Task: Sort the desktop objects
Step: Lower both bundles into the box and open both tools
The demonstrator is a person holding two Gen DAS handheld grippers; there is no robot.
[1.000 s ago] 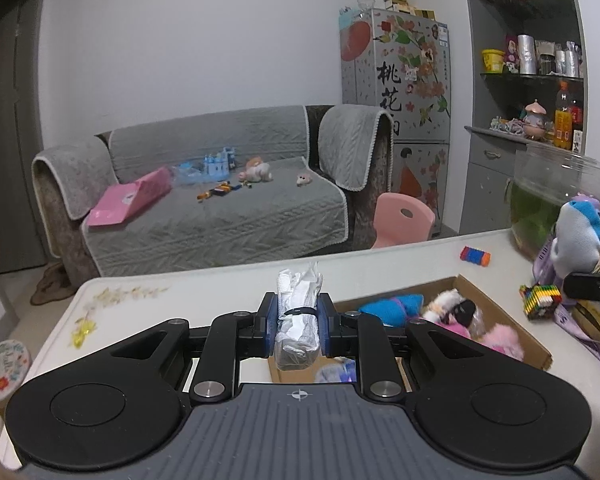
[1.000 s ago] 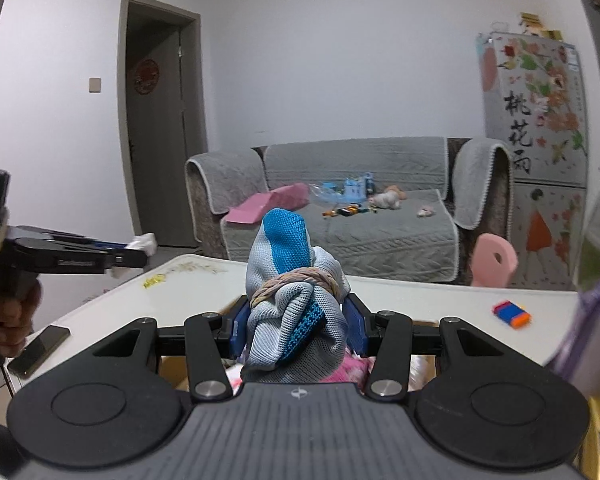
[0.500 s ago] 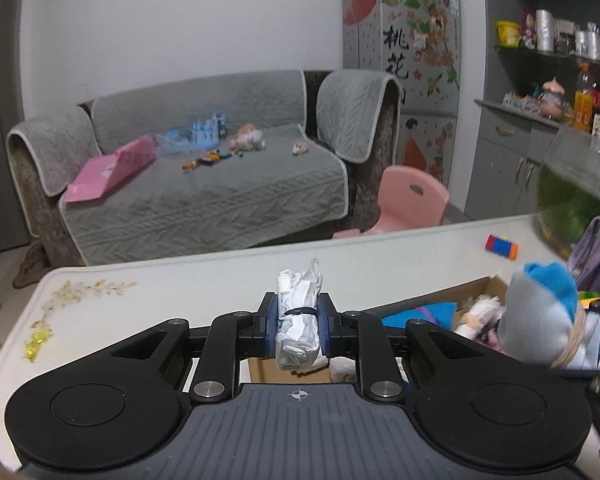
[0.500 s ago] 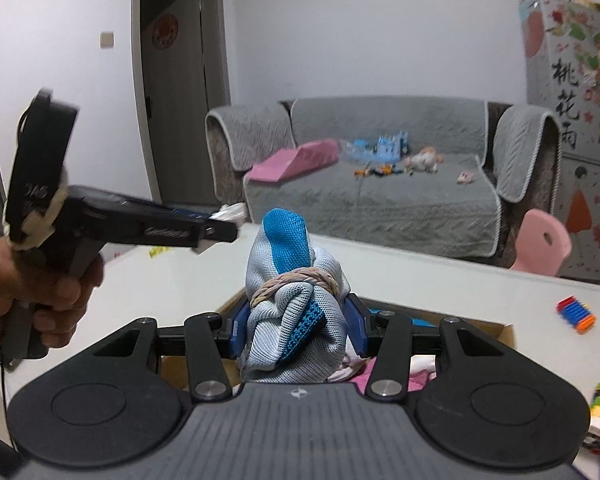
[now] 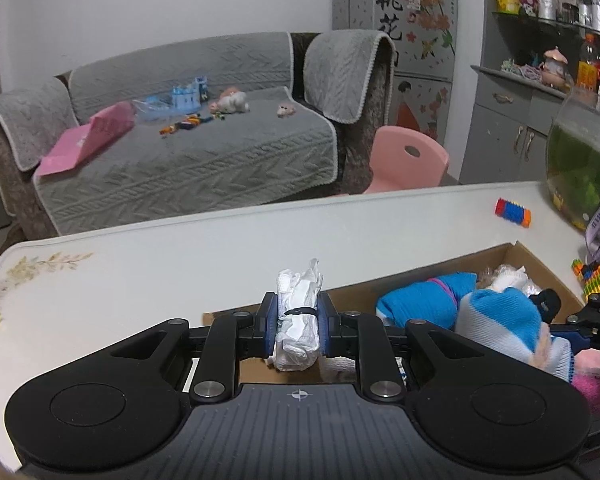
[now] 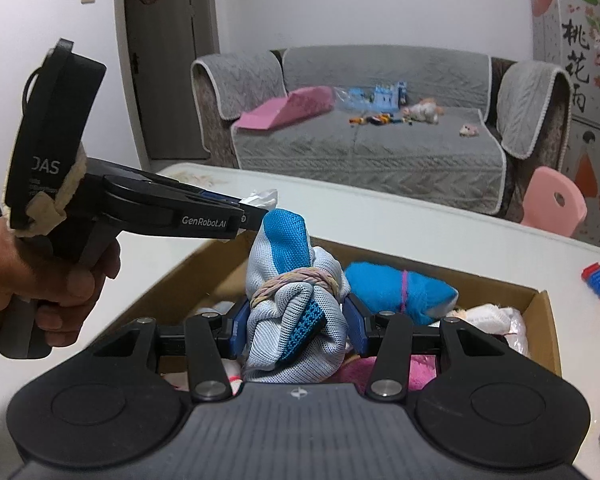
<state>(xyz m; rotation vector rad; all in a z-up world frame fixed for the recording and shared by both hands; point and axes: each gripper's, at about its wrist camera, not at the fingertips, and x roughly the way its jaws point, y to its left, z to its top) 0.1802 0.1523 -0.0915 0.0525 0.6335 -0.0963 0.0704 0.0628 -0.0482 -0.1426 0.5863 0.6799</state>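
Both grippers have dropped toward the cardboard box: left gripper clenches a white plastic bundle, right gripper grasps a sock bundle. Blocks at two o'clock remain unsorted.

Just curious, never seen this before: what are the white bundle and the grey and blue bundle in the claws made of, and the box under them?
White bundle: looks like thin crinkled plastic, slightly glossy.
Grey and blue bundle: knitted mesh fabric, matte, tied with a band.
Box: brown cardboard, dull, raw edges.
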